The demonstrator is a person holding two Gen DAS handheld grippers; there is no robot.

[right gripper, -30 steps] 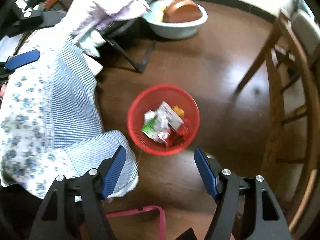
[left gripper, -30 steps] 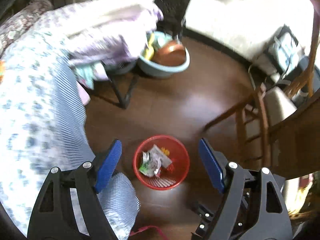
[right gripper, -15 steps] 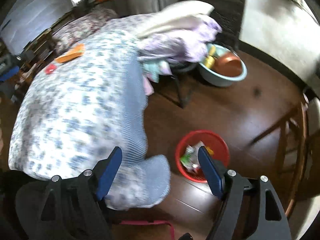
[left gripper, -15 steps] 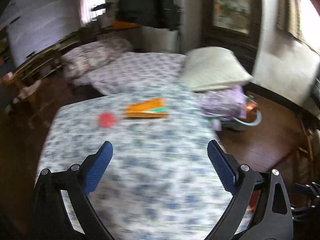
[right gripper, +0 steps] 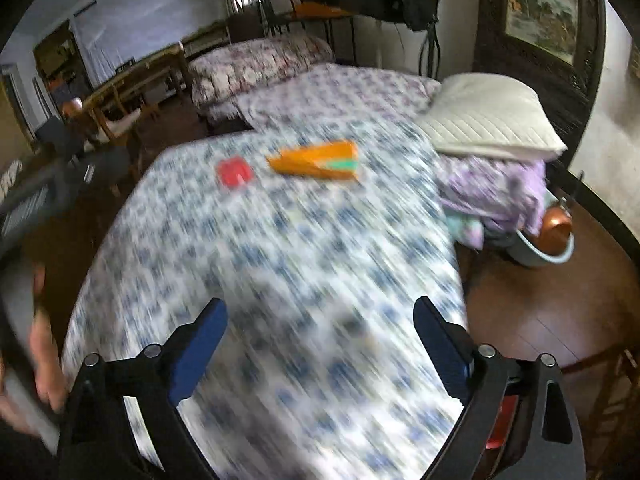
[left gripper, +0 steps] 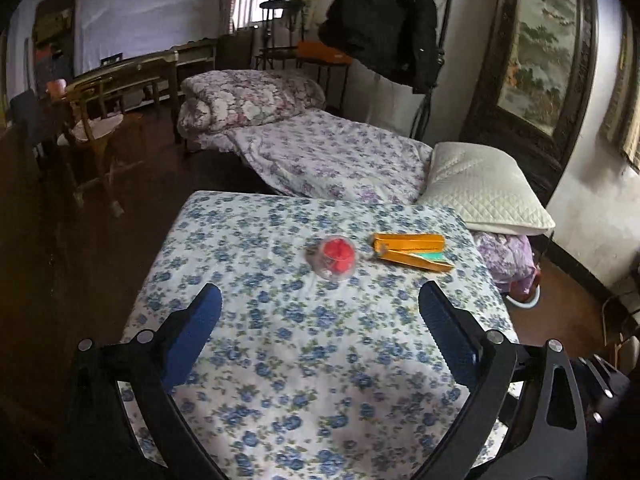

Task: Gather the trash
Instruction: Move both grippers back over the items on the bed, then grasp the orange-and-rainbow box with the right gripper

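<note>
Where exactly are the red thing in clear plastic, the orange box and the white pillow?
red item in clear plastic (left gripper: 335, 257), left wrist view, on its red middle.
orange box (left gripper: 410, 242), left wrist view, on its long top face.
white pillow (left gripper: 482, 186), left wrist view, on its quilted top.

I count two pieces of trash on the blue-flowered bedspread (left gripper: 320, 360): one clear plastic cup with red contents (left gripper: 333, 257) and one flattened orange cardboard carton (left gripper: 412, 249). I also count one white quilted pillow (left gripper: 480, 188) and one rolled floral quilt (left gripper: 248, 98).
</note>
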